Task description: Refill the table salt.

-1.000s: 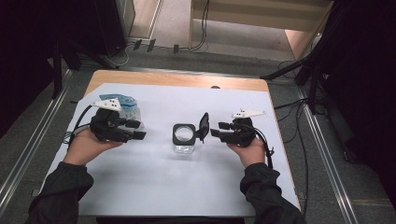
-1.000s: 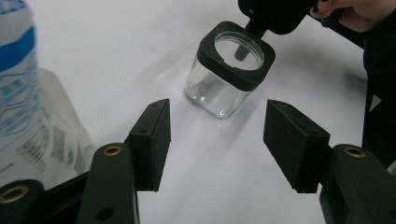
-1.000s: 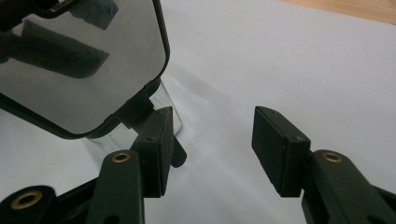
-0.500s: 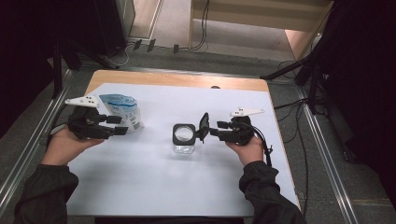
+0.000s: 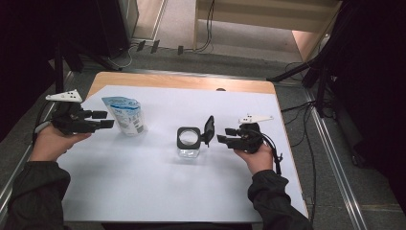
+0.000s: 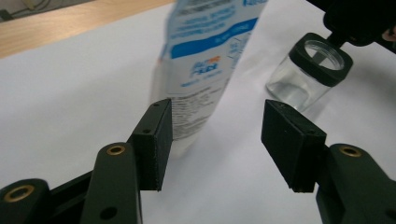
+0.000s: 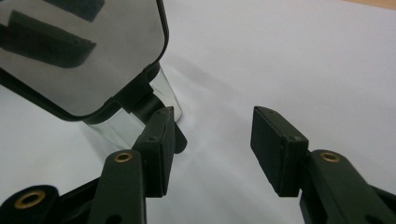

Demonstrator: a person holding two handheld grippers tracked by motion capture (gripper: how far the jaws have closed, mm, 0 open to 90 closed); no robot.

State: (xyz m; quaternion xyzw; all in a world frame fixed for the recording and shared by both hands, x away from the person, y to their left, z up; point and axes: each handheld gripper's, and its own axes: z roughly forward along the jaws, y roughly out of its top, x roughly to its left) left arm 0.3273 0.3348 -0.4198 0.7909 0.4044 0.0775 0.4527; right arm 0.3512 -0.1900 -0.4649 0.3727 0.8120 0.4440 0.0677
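We hold the left gripper (image 5: 107, 120) gaping, empty, near the left edge just short of the pouch (image 5: 125, 115), the right gripper (image 5: 222, 139) gaping beside the mid-surface jar (image 5: 188, 142).

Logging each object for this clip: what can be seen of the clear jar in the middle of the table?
The jar is small and square-sided, of clear glass or plastic, and looks empty. It stands upright on the white sheet near the table's middle. A black square collar rims its mouth, and a hinged black lid with a glossy inner face stands flipped open on the side toward the right gripper. That gripper's open jaws sit just beside the lid; whether they touch it is unclear. The pouch stands apart.
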